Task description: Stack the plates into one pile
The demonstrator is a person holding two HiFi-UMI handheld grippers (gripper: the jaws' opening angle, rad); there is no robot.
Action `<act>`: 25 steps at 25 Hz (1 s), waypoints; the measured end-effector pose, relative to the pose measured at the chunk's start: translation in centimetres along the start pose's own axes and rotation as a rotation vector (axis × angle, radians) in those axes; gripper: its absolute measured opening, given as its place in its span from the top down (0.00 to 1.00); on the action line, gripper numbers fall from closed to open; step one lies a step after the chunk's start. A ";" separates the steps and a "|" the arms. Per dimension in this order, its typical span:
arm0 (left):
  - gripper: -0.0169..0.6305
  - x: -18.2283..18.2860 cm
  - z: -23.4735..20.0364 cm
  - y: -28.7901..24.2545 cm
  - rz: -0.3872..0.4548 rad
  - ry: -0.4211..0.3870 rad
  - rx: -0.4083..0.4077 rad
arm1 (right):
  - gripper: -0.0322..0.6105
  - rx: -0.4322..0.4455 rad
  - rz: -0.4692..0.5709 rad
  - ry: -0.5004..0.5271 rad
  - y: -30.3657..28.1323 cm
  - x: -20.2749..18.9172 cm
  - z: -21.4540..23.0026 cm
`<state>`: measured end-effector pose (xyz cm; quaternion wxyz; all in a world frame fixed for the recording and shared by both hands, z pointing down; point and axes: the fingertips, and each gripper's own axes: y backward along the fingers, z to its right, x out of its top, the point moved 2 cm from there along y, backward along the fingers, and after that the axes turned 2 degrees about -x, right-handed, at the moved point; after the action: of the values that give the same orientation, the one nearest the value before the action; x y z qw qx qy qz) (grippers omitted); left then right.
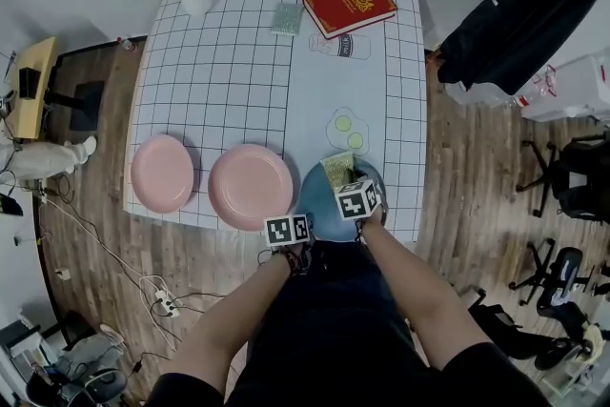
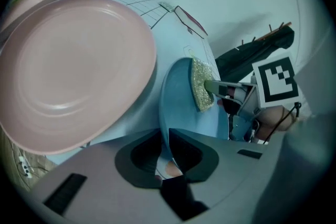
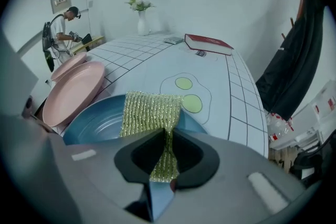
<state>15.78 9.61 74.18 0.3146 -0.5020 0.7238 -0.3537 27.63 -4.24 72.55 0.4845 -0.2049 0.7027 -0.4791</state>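
Nearest, the left hand-held gripper pinches the near-left rim of the blue plate at the worktop's near edge, while the right hand-held gripper clamps a gold scourer above it, probably to be set aside before the plate is stacked on the neighbouring pink plate to its left.

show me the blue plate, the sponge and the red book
blue plate [image 1: 315, 197], head view, bare inside left of the sponge
sponge [image 3: 151, 108], right gripper view, middle of its flat part
red book [image 1: 349, 5], head view, middle of its cover
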 end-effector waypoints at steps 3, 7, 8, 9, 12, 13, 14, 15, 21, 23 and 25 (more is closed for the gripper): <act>0.91 0.2 -0.2 -0.1 -0.025 -0.007 -0.038 | 0.86 -0.010 0.011 0.039 -0.4 0.8 -1.5; 0.91 -0.2 -0.2 -0.3 -0.050 0.005 -0.074 | 0.86 -0.004 -0.007 0.038 -0.2 0.5 -3.0; 0.91 -0.3 -0.2 -0.4 -0.059 0.004 -0.080 | 0.86 0.004 -0.010 0.037 -0.2 0.4 -3.3; 0.91 -0.2 -0.1 -0.4 -0.068 0.003 -0.085 | 0.86 0.015 -0.012 0.034 -0.1 0.4 -3.6; 0.91 -0.1 -0.2 -0.5 -0.088 0.013 -0.084 | 0.86 0.067 -0.008 0.034 0.1 0.5 -5.3; 0.91 -0.2 -0.2 -0.6 -0.091 0.017 -0.081 | 0.86 0.079 -0.005 0.044 0.1 0.4 -5.9; 0.91 -0.2 -0.2 -0.6 -0.094 0.019 -0.078 | 0.86 0.085 0.000 0.054 0.1 0.3 -6.3; 0.91 -0.3 -0.2 -0.6 -0.096 0.019 -0.075 | 0.86 0.087 0.003 0.060 0.1 0.2 -6.7; 0.91 -0.2 -0.2 -0.7 -0.098 0.006 -0.066 | 0.86 0.075 0.018 0.065 -0.1 0.3 -7.0; 0.91 -0.2 -0.2 -0.7 -0.097 0.005 -0.069 | 0.86 0.064 0.027 0.064 -0.2 0.3 -6.9; 0.91 -0.2 -0.2 -0.8 -0.095 0.007 -0.072 | 0.86 0.052 0.032 0.059 -0.2 0.4 -6.8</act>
<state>16.06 9.67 74.95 0.2768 -0.5455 0.7126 -0.3435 21.47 -1.39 73.03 0.4765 -0.1668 0.7072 -0.4950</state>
